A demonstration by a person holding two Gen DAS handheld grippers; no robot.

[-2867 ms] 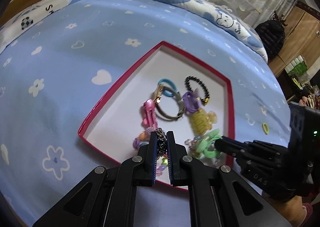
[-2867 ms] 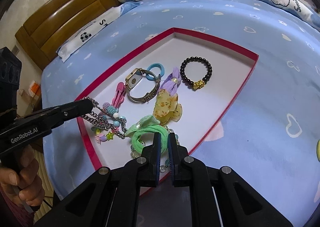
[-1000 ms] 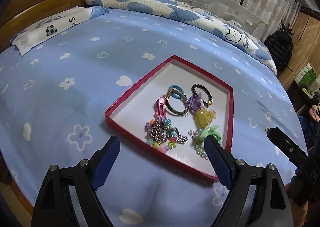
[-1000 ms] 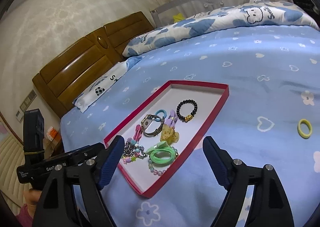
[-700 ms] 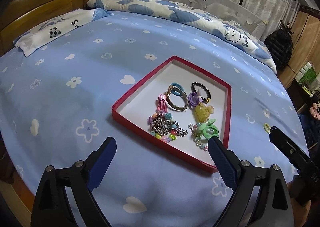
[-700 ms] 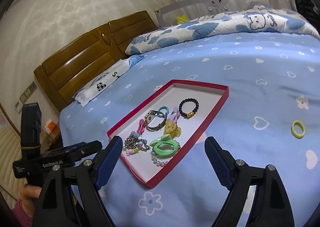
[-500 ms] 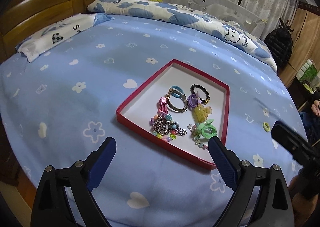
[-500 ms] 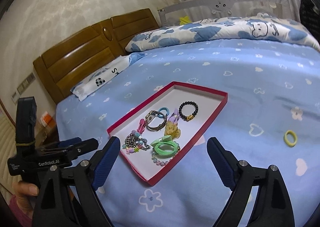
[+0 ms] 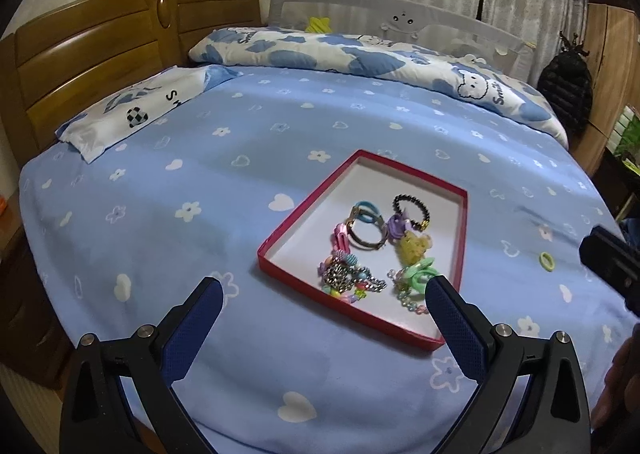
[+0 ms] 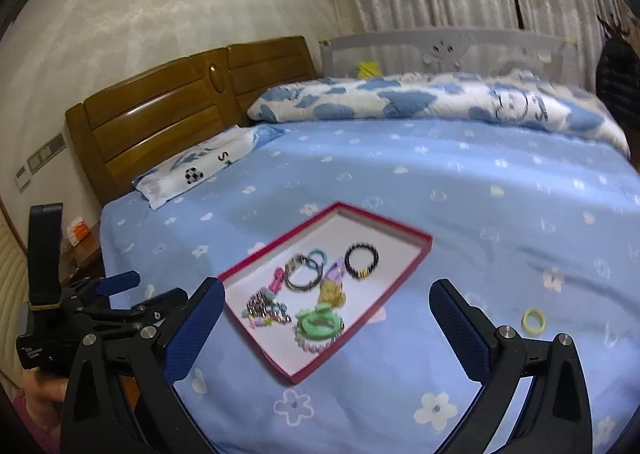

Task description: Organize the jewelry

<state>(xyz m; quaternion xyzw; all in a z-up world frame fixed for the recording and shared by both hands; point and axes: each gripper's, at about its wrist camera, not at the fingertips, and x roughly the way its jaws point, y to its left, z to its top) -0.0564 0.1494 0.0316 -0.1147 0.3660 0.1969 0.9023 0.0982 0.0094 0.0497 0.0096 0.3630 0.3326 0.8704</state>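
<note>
A red-rimmed white tray (image 9: 288, 228) (image 10: 416, 254) lies on the blue bed and holds several pieces: a black bead bracelet (image 9: 412, 206) (image 10: 361, 259), a watch (image 9: 366, 232), a silver chain with beads (image 9: 346, 280) (image 10: 264, 306), a green scrunchie (image 9: 418, 274) (image 10: 320, 322) and a yellow clip (image 9: 412, 246). A yellow-green ring (image 9: 547, 261) (image 10: 534, 321) lies on the sheet right of the tray. My left gripper (image 9: 320, 294) and right gripper (image 10: 326, 294) are both wide open, empty, held back above the bed's near edge. The left gripper also shows in the right wrist view (image 10: 120, 286).
A wooden headboard (image 9: 100, 54) and pillow (image 9: 132, 110) are at the far left. A folded cloud-print duvet (image 9: 380, 58) lies along the far side. A wardrobe and black bag (image 9: 564, 94) stand at the right. The bed edge is just below the grippers.
Both grippers let go of the chain and scrunchie into the tray, opened wide, and pulled back and up away from the tray.
</note>
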